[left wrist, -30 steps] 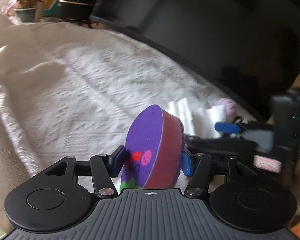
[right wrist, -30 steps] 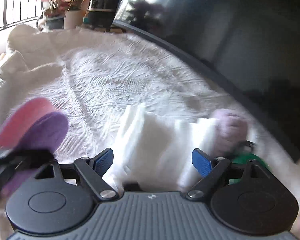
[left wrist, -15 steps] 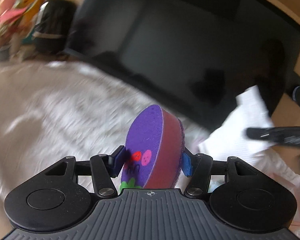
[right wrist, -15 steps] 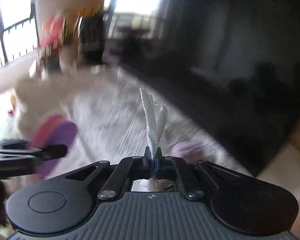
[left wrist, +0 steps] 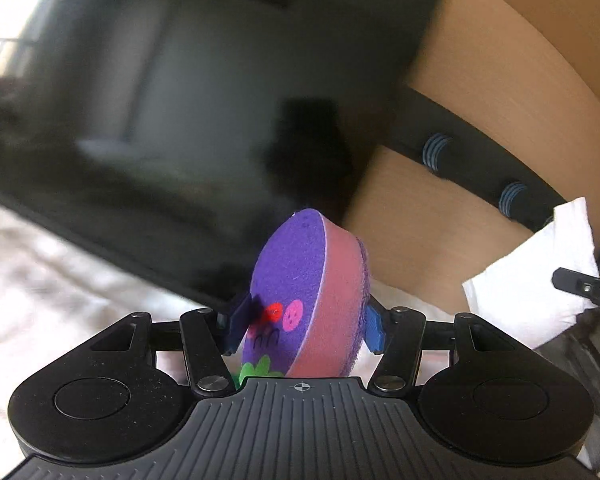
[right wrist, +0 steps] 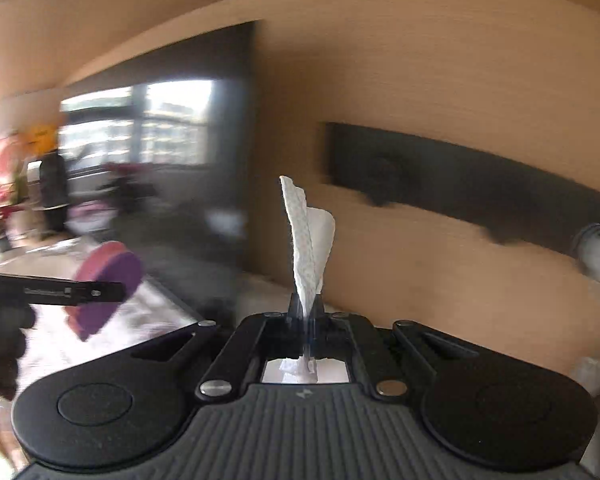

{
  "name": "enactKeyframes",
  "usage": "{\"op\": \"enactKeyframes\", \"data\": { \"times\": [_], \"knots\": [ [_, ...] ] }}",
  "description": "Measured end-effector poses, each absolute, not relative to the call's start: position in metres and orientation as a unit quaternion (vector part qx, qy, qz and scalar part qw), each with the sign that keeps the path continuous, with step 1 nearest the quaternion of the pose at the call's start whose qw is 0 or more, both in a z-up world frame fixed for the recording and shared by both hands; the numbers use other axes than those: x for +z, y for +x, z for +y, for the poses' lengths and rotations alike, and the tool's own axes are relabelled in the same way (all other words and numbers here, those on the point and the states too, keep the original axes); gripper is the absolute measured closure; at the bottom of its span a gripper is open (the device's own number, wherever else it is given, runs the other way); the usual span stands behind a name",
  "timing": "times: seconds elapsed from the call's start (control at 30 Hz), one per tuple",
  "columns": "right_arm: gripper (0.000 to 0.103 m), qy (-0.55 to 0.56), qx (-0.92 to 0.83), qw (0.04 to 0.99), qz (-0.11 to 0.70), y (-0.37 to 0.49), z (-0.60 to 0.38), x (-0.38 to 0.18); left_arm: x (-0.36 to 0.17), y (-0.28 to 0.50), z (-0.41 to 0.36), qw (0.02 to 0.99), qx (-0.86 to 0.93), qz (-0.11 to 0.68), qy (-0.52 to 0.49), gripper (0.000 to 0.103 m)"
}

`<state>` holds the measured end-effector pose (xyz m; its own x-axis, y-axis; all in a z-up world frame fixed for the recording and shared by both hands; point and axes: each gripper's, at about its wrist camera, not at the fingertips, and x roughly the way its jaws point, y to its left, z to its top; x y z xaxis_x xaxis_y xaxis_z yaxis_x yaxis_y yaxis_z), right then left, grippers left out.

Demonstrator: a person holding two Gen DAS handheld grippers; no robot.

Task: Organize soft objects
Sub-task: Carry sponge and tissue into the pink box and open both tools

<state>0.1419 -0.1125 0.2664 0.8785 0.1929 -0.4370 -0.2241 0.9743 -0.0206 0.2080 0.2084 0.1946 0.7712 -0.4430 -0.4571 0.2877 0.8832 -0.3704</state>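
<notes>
A large dark screen (left wrist: 172, 112) fills the far left of the left wrist view, set against a tan wooden wall (left wrist: 480, 92). A black wall-mounted strip (left wrist: 472, 160) with ribbed blue knobs crosses the wall to the right. Below the screen, at the near left, lies a white textured bedspread (left wrist: 40, 280), badly blurred.

Both soft things are off that surface and in the air, so the picking-up part of the task looks done and the putting-down part is all that remains. No bin, shelf or pile meant to receive them shows in either view, so where they are to go cannot be told.

The left gripper (left wrist: 302, 322) is clamped on a round foam sponge (left wrist: 312, 292), purple on its face with a pink rim and small button decorations; the blue pads press its two flat sides, and it stands on edge between them. The same sponge shows at the left of the right wrist view.

The right gripper (right wrist: 306, 312) has its jaws pressed together on a folded white paper towel (right wrist: 310, 248), which stands up thin and crumpled from between the fingertips. In the left wrist view the towel hangs at the far right, probably a little ahead of the sponge, though blur makes that uncertain.
</notes>
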Motion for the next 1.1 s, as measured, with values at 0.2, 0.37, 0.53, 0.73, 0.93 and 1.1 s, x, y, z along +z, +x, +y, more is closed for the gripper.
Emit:
{"op": "enactKeyframes", "data": {
  "times": [0.2, 0.37, 0.53, 0.73, 0.93, 1.1],
  "knots": [
    [0.100, -0.031, 0.020, 0.974, 0.225, 0.126, -0.177, 0.244, 0.190, 0.228, 0.106, 0.899, -0.305, 0.298, -0.102, 0.041],
    [0.100, 0.010, -0.005, 0.967, 0.255, 0.131, -0.210, 0.219, 0.167, 0.242, 0.025, 0.862, -0.379, 0.329, -0.070, 0.041],
    [0.100, 0.058, -0.010, 0.954, 0.295, 0.145, -0.243, 0.180, 0.127, 0.248, -0.036, 0.811, -0.445, 0.374, -0.072, 0.039],
    [0.086, 0.137, 0.000, 0.923, 0.361, 0.166, -0.265, 0.135, 0.088, 0.217, -0.088, 0.836, -0.400, 0.335, 0.171, 0.039],
    [0.079, 0.153, -0.023, 0.918, 0.366, 0.159, -0.274, 0.122, 0.086, 0.231, -0.083, 0.830, -0.411, 0.365, 0.095, 0.043],
    [0.067, 0.142, -0.044, 0.926, 0.346, 0.138, -0.272, 0.128, 0.097, 0.225, -0.076, 0.838, -0.415, 0.346, 0.072, 0.044]
  ]
}}
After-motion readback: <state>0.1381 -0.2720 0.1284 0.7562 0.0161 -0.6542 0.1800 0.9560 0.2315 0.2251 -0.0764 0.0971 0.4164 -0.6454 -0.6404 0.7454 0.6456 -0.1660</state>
